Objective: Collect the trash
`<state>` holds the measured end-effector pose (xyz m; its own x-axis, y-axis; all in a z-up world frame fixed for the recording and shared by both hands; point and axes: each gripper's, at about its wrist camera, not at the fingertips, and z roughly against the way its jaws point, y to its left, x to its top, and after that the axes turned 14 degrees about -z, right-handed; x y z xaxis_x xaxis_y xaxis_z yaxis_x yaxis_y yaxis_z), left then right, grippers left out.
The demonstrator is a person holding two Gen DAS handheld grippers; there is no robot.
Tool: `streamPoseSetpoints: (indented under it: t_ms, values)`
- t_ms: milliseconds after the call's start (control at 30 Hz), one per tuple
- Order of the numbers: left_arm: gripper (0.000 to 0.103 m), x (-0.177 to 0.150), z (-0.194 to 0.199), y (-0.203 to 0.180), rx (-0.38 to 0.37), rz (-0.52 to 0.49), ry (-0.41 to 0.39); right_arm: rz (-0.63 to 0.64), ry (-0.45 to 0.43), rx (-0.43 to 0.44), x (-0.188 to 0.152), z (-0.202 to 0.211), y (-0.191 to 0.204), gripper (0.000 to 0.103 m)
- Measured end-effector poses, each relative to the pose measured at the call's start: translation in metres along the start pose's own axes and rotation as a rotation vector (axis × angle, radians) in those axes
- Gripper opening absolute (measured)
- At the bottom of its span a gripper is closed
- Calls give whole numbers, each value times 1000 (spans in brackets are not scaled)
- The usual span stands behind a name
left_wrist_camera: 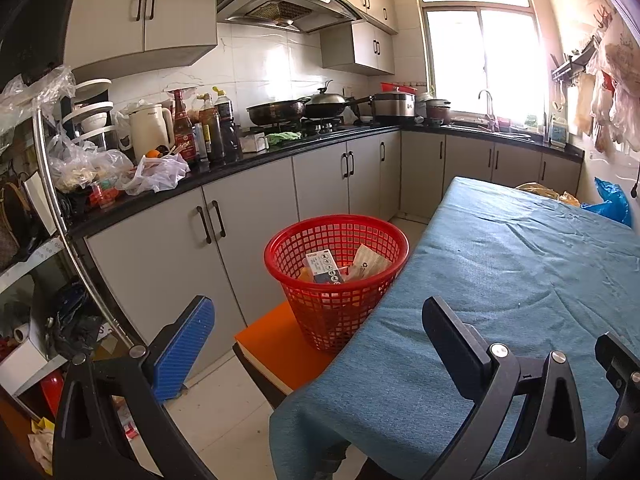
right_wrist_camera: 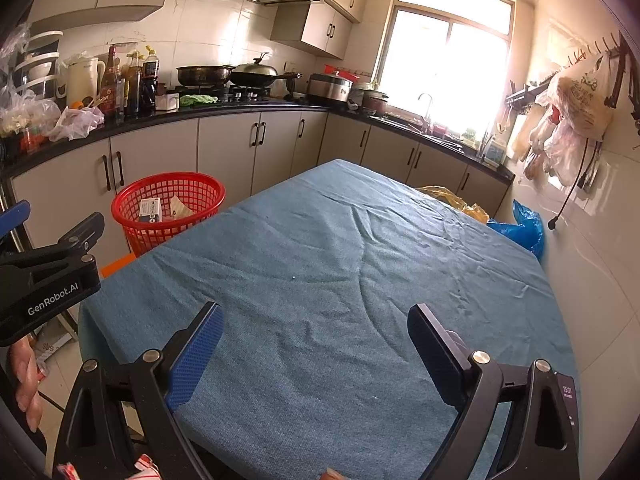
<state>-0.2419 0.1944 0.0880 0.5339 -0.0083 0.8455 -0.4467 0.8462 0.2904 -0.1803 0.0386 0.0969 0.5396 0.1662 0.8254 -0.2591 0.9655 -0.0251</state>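
A red mesh basket (left_wrist_camera: 366, 236) stands on an orange stool (left_wrist_camera: 276, 344) beside the table; it also shows in the right wrist view (right_wrist_camera: 132, 196). It holds a white and blue carton (left_wrist_camera: 326, 267) and paper wrappers (left_wrist_camera: 370, 262). My left gripper (left_wrist_camera: 316, 320) is open and empty, held near the table's left front corner in front of the basket. My right gripper (right_wrist_camera: 316, 320) is open and empty above the near end of the blue tablecloth (right_wrist_camera: 340, 264). The left gripper's body (right_wrist_camera: 48, 280) shows at the left of the right wrist view.
A black counter (left_wrist_camera: 256, 156) with grey cabinets runs along the left and back, crowded with bottles, a kettle, bags and pans. A shelf rack (left_wrist_camera: 52, 208) stands at the left. Yellow and blue bags (right_wrist_camera: 516, 224) lie past the table's far right corner. Scraps lie on the floor (left_wrist_camera: 128, 428).
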Motion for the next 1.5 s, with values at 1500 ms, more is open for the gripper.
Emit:
streamPoseSetpoints:
  t_ms: [1500]
  values:
    - [103, 2, 3, 6, 9, -9, -11, -32, 12, -3, -2, -9, -12, 96]
